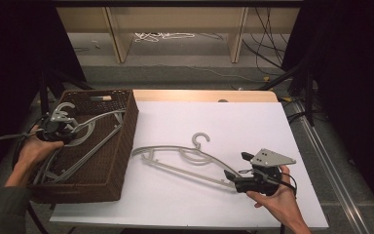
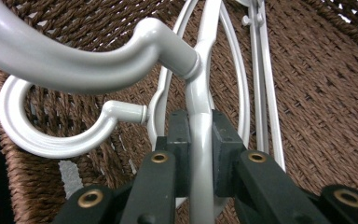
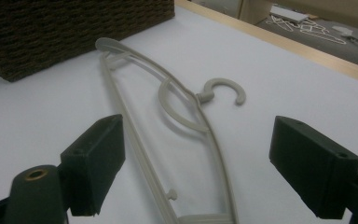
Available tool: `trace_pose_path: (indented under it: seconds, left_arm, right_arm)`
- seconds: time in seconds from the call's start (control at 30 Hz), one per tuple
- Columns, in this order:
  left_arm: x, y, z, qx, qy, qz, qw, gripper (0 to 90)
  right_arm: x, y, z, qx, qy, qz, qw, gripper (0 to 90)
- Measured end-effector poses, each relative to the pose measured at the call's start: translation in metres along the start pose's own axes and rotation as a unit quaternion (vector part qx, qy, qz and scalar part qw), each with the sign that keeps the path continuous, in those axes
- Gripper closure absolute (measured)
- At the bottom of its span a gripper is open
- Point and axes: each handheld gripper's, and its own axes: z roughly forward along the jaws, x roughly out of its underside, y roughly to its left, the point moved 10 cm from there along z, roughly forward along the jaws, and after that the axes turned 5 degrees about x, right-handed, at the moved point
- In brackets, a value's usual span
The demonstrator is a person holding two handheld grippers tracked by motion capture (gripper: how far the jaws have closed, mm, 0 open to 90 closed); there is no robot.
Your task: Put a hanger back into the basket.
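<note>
While left gripper (image 2: 200, 154) clamps grey hanger (image 2: 200, 93) – no writing legible

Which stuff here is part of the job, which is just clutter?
In the job:
- left gripper, shut on hanger in basket
- wicker basket
- hanger on table
- right gripper, open at that hanger's end

Lying about:
- cables on floor
- shelf legs beyond table

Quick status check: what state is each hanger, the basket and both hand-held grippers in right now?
Left hand-held gripper: shut on held hanger.
Held hanger: clamped, over the basket.
Right hand-held gripper: open, around the table hanger's end.
Table hanger: flat on the white table.
Wicker basket: upright, holding hangers.
</note>
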Motion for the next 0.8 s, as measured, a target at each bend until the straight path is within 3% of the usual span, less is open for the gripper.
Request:
trace_pose_path:
  seconds: [0.03, 0.07, 0.2, 0.27, 0.43, 0.47, 0.57, 0.67, 0.73, 0.77, 0.8]
  left_arm:
    - [0.000, 0.000, 0.000, 0.000, 0.001, 0.004, 1.0000, 79.2]
    - [-0.001, 0.000, -0.001, -0.002, -0.001, -0.007, 1.0000, 77.3]
    - [0.002, 0.005, -0.002, -0.009, 0.007, -0.011, 0.9999, 67.7]
    - [0.005, 0.006, -0.003, -0.020, 0.015, -0.028, 0.9993, 60.7]
    - [0.000, 0.008, -0.013, -0.042, -0.013, -0.062, 0.9971, 43.5]
    - [-0.003, 0.006, -0.018, -0.046, -0.028, -0.078, 0.9955, 41.6]
    - [-0.013, 0.002, -0.031, -0.046, -0.064, -0.098, 0.9921, 37.1]
    - [-0.024, -0.008, -0.047, -0.040, -0.110, -0.126, 0.9850, 31.4]
    - [-0.031, -0.019, -0.055, -0.027, -0.135, -0.136, 0.9811, 30.4]
    - [-0.033, -0.023, -0.058, -0.025, -0.143, -0.135, 0.9802, 29.2]
    - [-0.037, -0.028, -0.062, -0.023, -0.159, -0.140, 0.9770, 28.5]
  right_arm:
    - [0.000, 0.000, 0.000, 0.000, 0.000, 0.000, 1.0000, 19.4]
    - [0.000, 0.000, 0.000, 0.000, 0.000, 0.000, 1.0000, 19.4]
    - [0.000, -0.001, 0.000, 0.000, 0.000, 0.001, 1.0000, 19.3]
    - [0.001, -0.001, 0.000, 0.000, 0.000, 0.000, 1.0000, 19.4]
    - [0.000, -0.002, 0.000, 0.000, 0.000, 0.003, 1.0000, 19.3]
    - [0.001, -0.002, 0.000, 0.000, 0.001, 0.003, 1.0000, 19.3]
    - [0.002, -0.002, 0.001, 0.001, 0.002, 0.002, 1.0000, 19.4]
    - [0.001, -0.002, 0.001, 0.003, 0.000, 0.004, 1.0000, 19.3]
    - [0.001, -0.002, 0.001, 0.004, -0.002, 0.003, 1.0000, 19.3]
    - [0.001, -0.002, 0.001, 0.004, -0.003, 0.003, 1.0000, 19.3]
    - [0.001, -0.002, 0.001, 0.004, -0.003, 0.004, 1.0000, 19.3]
